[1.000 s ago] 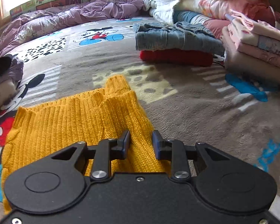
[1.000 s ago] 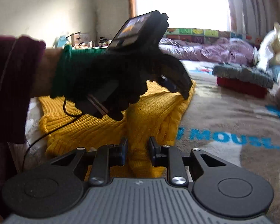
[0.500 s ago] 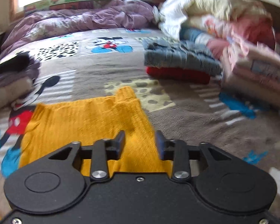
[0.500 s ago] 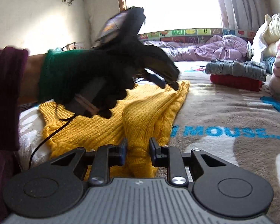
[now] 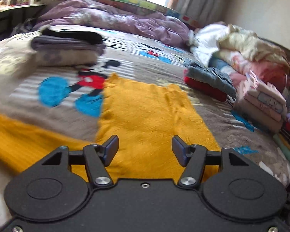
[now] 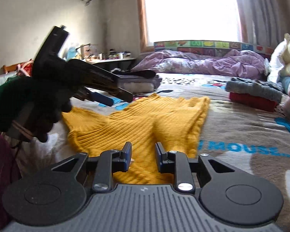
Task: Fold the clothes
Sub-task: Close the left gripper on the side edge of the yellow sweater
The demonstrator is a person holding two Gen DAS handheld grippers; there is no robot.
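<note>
- Yellow sweater is lying partly folded on the bed, on a cartoon-print blanket; one sleeve is trailing off to the left in the left wrist view.
- Left claw is hanging released above the sweater, jaws opening, nothing between them. In the right wrist view it is showing as a dark blurred shape held in a gloved hand.
- Right claw is sitting low at the sweater's near edge, jaws parted a little and opening; yellow knit is showing in the gap, but no pad seems to be pressing on it, so I am reading it as let go.
- Risk: the thick ribbed knit is bunching into a raised ridge along the fold; pressing on without smoothing would likely be locking in a lumpy, uneven fold.
- Risk: the loose sleeve may be dragging or springing the fold back open if only the body gets lifted.
- Risk: the plush blanket probably grips the knit, so a pull from one claw could be stretching it askew.
- Textures: sweater is chunky, soft, vertically ribbed. Folded stacks nearby: grey garment on red one, pink pile, dark pile.
</note>
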